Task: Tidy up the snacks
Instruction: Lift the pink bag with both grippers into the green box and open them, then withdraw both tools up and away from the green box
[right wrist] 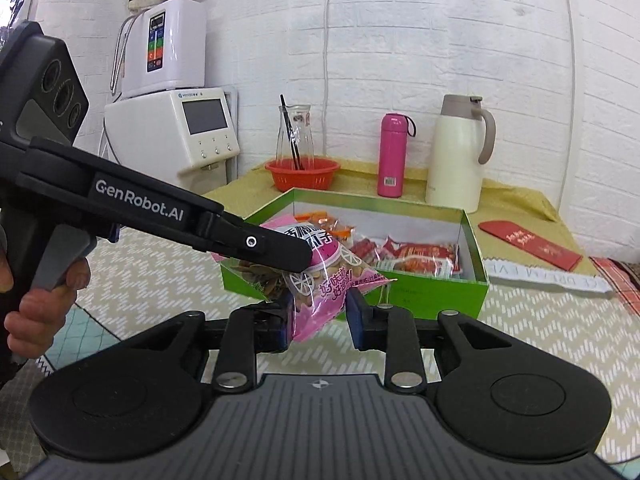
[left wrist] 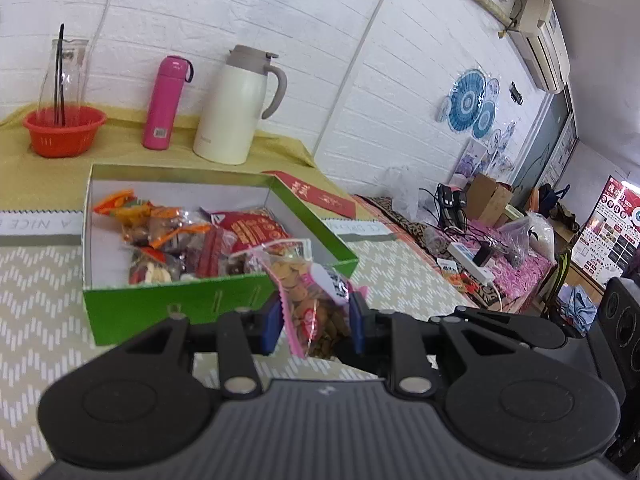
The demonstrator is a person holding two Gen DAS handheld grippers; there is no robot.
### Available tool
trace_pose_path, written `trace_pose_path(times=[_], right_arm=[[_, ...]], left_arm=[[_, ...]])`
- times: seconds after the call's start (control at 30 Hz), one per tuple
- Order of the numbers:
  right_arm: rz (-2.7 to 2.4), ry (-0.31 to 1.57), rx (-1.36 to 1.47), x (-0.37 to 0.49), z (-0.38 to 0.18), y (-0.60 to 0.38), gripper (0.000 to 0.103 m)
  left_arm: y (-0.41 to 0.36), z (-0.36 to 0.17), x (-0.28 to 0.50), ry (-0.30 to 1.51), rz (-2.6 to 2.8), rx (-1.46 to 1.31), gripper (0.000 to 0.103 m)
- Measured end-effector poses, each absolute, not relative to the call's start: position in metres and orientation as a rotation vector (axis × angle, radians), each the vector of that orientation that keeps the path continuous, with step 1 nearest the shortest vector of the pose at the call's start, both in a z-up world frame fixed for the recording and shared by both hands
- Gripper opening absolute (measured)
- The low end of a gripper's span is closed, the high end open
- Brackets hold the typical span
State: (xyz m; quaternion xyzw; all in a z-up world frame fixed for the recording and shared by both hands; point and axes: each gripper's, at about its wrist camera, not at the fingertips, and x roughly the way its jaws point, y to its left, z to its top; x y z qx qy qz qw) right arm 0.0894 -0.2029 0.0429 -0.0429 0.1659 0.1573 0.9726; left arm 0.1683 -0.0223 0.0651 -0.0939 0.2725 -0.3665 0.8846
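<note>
- Just in front of the green box (right wrist: 360,284), we hold one pink snack bag (right wrist: 320,280) clear of the table between both tools.
- Left gripper (left wrist: 314,320): clenched on the bag, blue pads pressing its clear, seed-filled part.
- Right gripper (right wrist: 318,318): clamped on the bag's lower pink end. In the right wrist view the left tool's finger lies across the bag's upper part.
- We judge the step in hand to be carrying the bag over the near wall of the box and setting it among the packets (left wrist: 172,240) already inside.
- Raise both hands together, so the film is neither stretched nor torn between two grips.
- Clear the near wall fully before moving forward; a snag could tip the box.
- Aim for the free white floor at the near side of the box.
- Release one tool first, then the other, once the bag rests on the contents.
</note>
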Motion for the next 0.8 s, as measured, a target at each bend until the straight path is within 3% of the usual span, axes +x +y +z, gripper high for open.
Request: trace_pose_path(times=[0.4, 0.47, 0.5, 0.53, 0.57, 0.67, 0.73, 0.8], right_arm=[[0.350, 0.319, -0.069, 0.171, 0.047, -0.194, 0.050], [0.344, 0.327, -0.084, 0.184, 0.041, -0.192, 0.058], [0.334, 0.334, -0.102, 0.191, 0.036, -0.191, 0.061], [0.324, 0.349, -0.115, 0.197, 0.031, -0.191, 0.073], [0.307, 0.365, -0.120, 0.202, 0.026, -0.192, 0.089], [0.291, 0.367, -0.104, 0.204, 0.020, -0.198, 0.097], [0.287, 0.370, -0.072, 0.206, 0.020, -0.202, 0.100], [0.270, 0.377, -0.049, 0.209, 0.020, -0.204, 0.100]], left_arm=[[-0.010, 0.067, 0.250, 0.563, -0.696, -0.211, 0.025], [-0.011, 0.058, 0.265, 0.567, -0.680, -0.209, 0.027], [-0.012, 0.053, 0.271, 0.577, -0.671, -0.208, 0.031], [-0.013, 0.047, 0.278, 0.599, -0.650, -0.210, 0.057], [-0.013, 0.042, 0.282, 0.619, -0.625, -0.219, 0.067], [-0.009, 0.031, 0.288, 0.646, -0.557, -0.228, 0.070], [-0.008, 0.028, 0.289, 0.639, -0.513, -0.215, 0.091], [-0.005, 0.027, 0.286, 0.604, -0.489, -0.217, 0.092]])
